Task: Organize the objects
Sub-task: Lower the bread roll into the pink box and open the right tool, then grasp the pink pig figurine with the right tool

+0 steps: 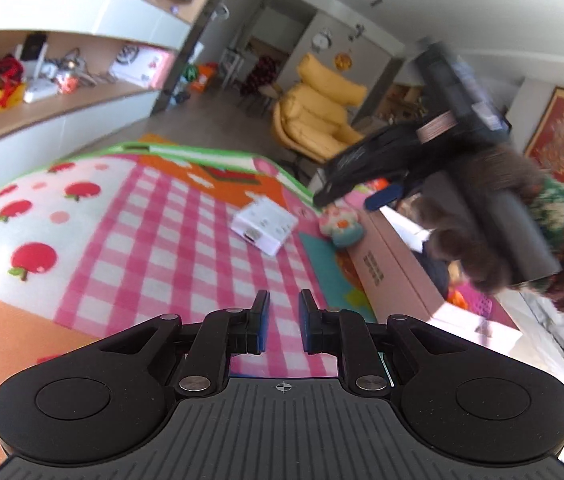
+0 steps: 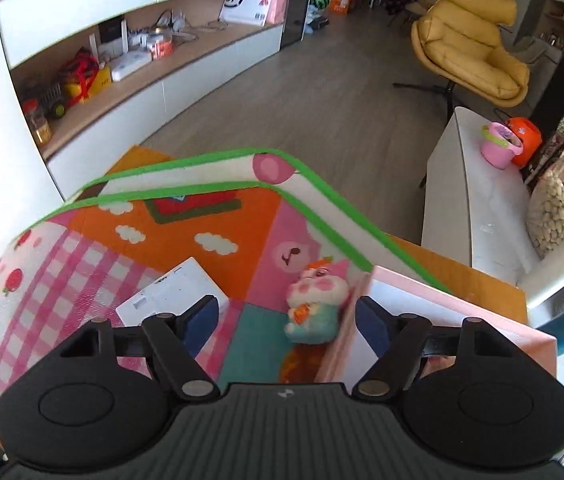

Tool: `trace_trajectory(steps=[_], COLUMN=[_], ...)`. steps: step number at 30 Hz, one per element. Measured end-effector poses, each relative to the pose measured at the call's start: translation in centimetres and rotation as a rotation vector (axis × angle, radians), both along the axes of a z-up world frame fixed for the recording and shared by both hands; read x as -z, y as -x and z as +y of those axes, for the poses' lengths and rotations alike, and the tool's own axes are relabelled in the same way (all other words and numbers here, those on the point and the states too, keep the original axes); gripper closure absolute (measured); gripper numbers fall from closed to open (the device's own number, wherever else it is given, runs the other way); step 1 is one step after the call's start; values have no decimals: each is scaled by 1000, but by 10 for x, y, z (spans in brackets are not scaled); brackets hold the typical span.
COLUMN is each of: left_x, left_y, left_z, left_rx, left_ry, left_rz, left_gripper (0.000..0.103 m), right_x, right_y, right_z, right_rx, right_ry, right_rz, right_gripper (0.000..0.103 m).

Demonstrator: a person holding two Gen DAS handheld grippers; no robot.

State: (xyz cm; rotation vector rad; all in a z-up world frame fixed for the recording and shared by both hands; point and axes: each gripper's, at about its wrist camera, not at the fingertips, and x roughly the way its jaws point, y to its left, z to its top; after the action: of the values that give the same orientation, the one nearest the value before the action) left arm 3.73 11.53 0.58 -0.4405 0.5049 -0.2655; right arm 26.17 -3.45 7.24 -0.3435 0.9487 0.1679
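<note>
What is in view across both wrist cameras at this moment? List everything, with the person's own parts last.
play mat: one, pink check with orange panels, green edge, on floor
white box: one, white, on mat
plush toy: one, pink, white and teal, on mat against pink box
pink box: one, pink, right of toy
armchair: one, yellow, on wood floor beyond mat
pink bucket: one, on white counter
shelf: one, wood, holding assorted clutter
left gripper: black, narrow gap, nothing between
right gripper: black, open, empty
hand: one, dark knitted glove, gripping right tool

flat box (image 2: 173, 292) on mat (image 2: 81, 264) | plush toy (image 2: 316, 304) against carton (image 2: 442, 320)
</note>
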Motion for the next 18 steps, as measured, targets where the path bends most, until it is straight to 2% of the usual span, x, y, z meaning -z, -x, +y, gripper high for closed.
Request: trace_trajectory(steps=[2,4,9,12,16,18], left_x=[0,-2,-4,-4,-5,-4], left_y=[1,3,3,4,5,4], left_z=[4,7,10,10,14,17], left_rx=[-7,-1,5,3,-16,-27], left_ry=[21,45,64,62,72,76], left_rz=[-11,-21,-26,-41,-50,-44], left_gripper=[86,86,86,86,86,86], right_x=[19,30,49,52,45,29], right_y=[-13,-19,-22,-21,-9,4], right_z=[16,26,33,37,46,47], right_rx=[10,8,-3,-2,-21,-42], right_ry=[121,218,371,400,437,398], right_rz=[-10,-38,-49,-45,-97,-126], right_gripper=[47,46,49,62,64,64])
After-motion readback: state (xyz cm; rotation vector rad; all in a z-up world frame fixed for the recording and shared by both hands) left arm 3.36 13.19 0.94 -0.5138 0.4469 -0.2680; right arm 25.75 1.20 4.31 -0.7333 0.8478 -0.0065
